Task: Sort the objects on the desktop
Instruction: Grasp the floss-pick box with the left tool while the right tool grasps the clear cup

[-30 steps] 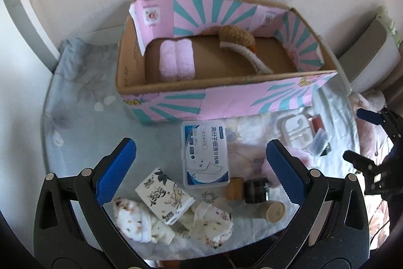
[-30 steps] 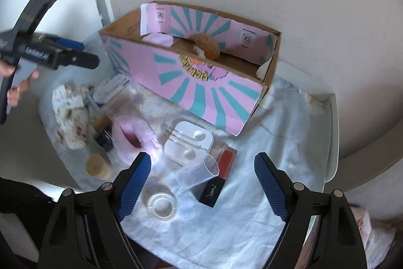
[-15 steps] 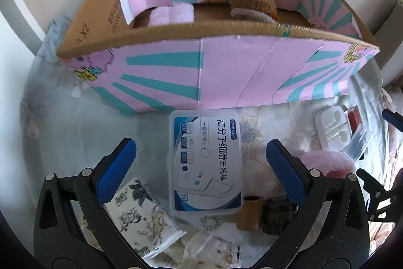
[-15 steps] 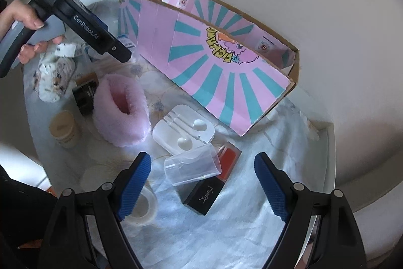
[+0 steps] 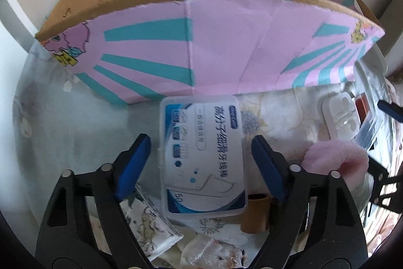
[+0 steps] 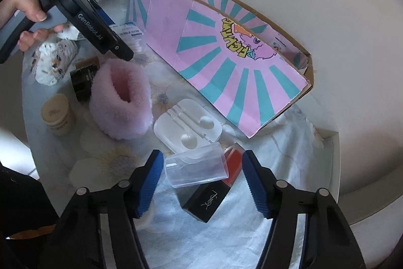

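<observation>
Left hand-held gripper (image 5: 201,163) released, straddling dental floss pick box (image 5: 202,155) on surface near cardboard box (image 5: 201,47); long axis along fingers. Right hand-held gripper (image 6: 201,180) released around clear plastic case (image 6: 197,169).

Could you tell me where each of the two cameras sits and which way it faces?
Left wrist: rides the left gripper, looking low along its open blue-padded fingers at the clear plastic floss-pick box and pink-and-teal cardboard box.
Right wrist: rides the right gripper, looking down along its own fingers at the clear plastic case; the person's hand shows too.
Shared: the cardboard box, the fluffy pink band and the white earphone tray.
</observation>
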Tool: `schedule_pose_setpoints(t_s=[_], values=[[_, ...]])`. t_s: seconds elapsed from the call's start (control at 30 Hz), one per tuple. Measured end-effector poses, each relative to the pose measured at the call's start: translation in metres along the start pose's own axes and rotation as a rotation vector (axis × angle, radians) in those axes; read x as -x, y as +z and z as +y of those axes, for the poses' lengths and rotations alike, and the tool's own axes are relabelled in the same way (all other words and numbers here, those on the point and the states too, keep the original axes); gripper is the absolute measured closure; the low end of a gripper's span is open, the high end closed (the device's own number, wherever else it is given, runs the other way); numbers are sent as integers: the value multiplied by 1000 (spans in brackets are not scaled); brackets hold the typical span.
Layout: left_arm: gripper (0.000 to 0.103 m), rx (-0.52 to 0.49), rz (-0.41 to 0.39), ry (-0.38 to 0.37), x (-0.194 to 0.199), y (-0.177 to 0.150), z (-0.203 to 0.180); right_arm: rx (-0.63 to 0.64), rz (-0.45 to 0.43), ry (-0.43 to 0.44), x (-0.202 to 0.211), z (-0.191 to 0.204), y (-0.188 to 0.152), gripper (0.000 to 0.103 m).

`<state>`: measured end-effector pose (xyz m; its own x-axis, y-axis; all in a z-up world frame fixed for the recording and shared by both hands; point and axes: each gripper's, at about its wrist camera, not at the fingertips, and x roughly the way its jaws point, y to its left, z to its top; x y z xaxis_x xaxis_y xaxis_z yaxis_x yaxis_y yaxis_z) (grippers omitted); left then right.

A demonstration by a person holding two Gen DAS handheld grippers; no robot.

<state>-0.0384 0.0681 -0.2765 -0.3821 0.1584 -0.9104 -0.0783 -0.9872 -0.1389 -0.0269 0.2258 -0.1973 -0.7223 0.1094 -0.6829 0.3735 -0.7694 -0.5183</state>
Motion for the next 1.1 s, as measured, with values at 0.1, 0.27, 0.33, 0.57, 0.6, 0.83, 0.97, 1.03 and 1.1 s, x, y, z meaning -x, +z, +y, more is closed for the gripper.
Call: schedule_pose_setpoints(t_s=[0.1, 0.27, 0.33, 0.57, 0.6, 0.83, 0.97, 1.03, 1.1], values=[[39, -22, -6, 7, -1, -2, -5, 14, 11, 3, -4, 1, -1, 54], [47, -16, -12, 0, 1, -1, -5, 20, 4, -3, -2, 2, 0, 54], [47, -17, -11, -2, 1, -1, -6, 18, 2, -2, -2, 1, 1, 54], [47, -12, -19, -14, 10, 0, -8, 3, -6, -12, 3, -4, 6, 54], [47, -12, -23, -17, 13, 1, -9, -1, -7, -13, 5, -6, 7, 54], [47, -19, -47, -24, 33, 6, -14, -1, -9, -24, 12, -8, 17, 54], [47, -11, -73, -31, 50, 0, -1, -22, -12, -23, 24, -10, 26, 54], [47, -5, -82, -38, 64, -1, 7, -37, -18, -20, 34, -12, 32, 54], [47, -4, -91, -40, 69, 8, 10, -55, -20, -18, 41, -17, 39, 54]])
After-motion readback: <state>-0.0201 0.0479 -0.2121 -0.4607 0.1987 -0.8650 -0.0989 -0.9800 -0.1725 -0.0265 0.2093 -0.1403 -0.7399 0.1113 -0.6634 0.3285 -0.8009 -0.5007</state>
